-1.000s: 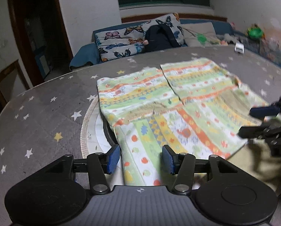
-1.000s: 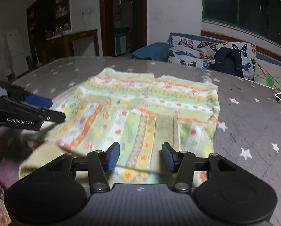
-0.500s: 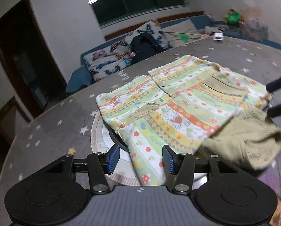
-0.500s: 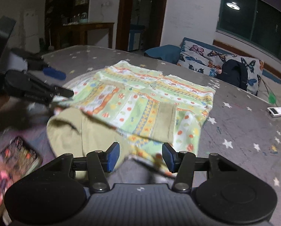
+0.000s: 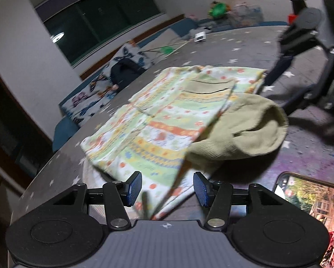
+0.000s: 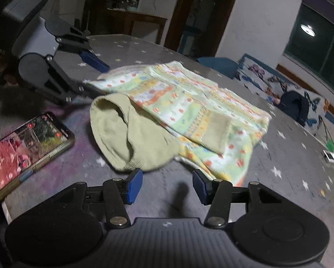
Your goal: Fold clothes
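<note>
A patterned green, yellow and orange baby garment [image 5: 167, 116] lies folded on the grey star-print table [image 5: 245, 44]. An olive knit piece [image 5: 245, 129] lies bunched at its near edge, partly under it. Both show in the right wrist view, the garment [image 6: 189, 107] and the olive piece [image 6: 122, 134]. My left gripper [image 5: 167, 188] is open, empty, just short of the garment's near hem. My right gripper [image 6: 167, 186] is open, empty, just short of the olive piece. Each gripper shows in the other's view, the right one [image 5: 301, 44] and the left one [image 6: 55, 67].
A phone [image 6: 21, 147] with a lit screen lies on the table at the near side, also in the left wrist view [image 5: 312, 207]. A small white device [image 6: 332, 156] lies far on the table. A sofa with butterfly cushions and a dark bag [image 6: 294, 105] stands behind.
Both grippers have pulled back from the garment and swung outward. The olive piece now lies free on the table beside the patterned garment. The phone has come into the left wrist view.
</note>
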`<state>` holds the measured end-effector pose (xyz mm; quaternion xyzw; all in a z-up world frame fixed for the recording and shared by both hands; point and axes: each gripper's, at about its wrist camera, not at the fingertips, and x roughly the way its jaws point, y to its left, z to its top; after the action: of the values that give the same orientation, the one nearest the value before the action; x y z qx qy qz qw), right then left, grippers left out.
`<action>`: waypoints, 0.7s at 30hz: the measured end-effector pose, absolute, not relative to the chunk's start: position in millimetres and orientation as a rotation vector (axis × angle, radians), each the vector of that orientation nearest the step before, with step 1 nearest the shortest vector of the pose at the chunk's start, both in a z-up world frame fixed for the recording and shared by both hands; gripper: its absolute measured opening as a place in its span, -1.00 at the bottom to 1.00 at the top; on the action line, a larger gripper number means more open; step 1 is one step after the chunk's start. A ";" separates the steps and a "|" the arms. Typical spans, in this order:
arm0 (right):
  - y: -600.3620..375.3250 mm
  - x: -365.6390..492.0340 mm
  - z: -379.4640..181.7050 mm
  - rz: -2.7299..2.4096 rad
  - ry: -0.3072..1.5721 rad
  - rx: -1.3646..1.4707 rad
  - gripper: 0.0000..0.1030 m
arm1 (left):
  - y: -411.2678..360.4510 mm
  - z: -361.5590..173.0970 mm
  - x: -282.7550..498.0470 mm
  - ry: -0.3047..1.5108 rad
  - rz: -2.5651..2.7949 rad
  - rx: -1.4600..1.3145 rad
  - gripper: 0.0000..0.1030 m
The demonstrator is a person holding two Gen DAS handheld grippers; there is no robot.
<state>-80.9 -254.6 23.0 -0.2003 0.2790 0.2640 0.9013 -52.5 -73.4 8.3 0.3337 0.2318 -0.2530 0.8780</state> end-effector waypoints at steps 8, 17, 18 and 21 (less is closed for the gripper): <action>-244.1 -75.8 22.9 0.577 0.545 -0.390 -0.09 | -84.7 4.6 -64.9 0.380 -0.615 0.759 0.10; -247.6 -61.4 30.4 0.576 0.548 -0.262 -0.20 | -92.0 10.1 -54.2 0.331 -0.658 0.647 -0.41; -248.4 -60.4 31.2 0.574 0.548 -0.254 -0.20 | -92.6 10.9 -50.0 0.341 -0.657 0.624 -0.55; -250.7 -57.6 33.8 0.567 0.546 -0.229 -0.20 | -93.6 14.0 -37.3 0.372 -0.651 0.555 -0.66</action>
<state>-57.6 -250.7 33.8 -0.1113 0.2652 0.2757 0.9172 -37.3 -93.6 14.0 0.2673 0.1794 -0.3136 0.8933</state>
